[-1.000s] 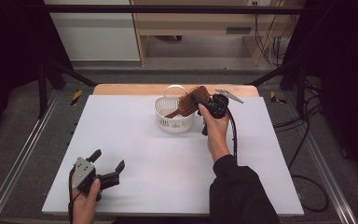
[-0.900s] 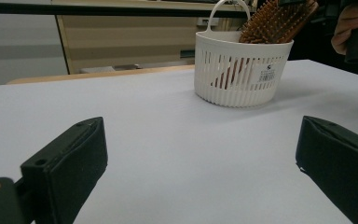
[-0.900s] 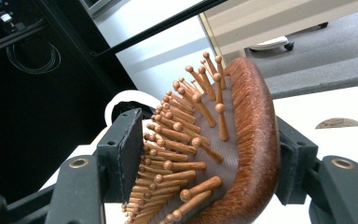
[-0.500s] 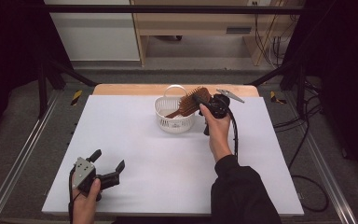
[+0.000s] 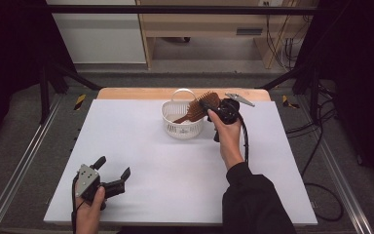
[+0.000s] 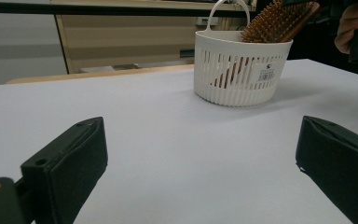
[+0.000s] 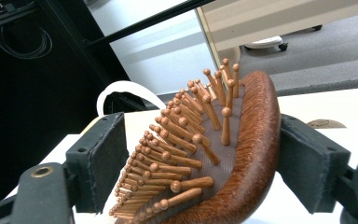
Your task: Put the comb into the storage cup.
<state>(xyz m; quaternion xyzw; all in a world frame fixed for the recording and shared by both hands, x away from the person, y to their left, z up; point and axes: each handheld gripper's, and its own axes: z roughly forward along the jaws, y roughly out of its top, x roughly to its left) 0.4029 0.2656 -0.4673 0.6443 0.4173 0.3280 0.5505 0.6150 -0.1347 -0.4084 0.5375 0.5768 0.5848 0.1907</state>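
1. The tabletop (image 5: 141, 161) is a wide white sheet with most of its surface bare. The only things standing on it sit near its far edge, so the whole near half and both sides give free room for moving.
2. The basket (image 5: 181, 122), white with slatted walls and an arched handle, stands upright at the far middle, near the wooden strip at the back edge. Its open top is, I judge, the reason the work happens there: it takes things dropped in from above.
3. The hairbrush (image 5: 198, 108) leans in the basket, handle down inside, its bristled head sticking up and out over the rim toward the right. That tilt is how a long thing settles in a short basket.
4. The right hand-held gripper (image 7: 200, 158) stands just right of the basket with the brush head between its jaws. The jaws have just been opening; the right pad seems to touch the wooden back, while the left pad stands off the bristle tips, so I read this as a release.
5. The left hand-held gripper (image 6: 200, 154) rests at the near left corner, jaws wide apart with nothing between them, well away from the basket.
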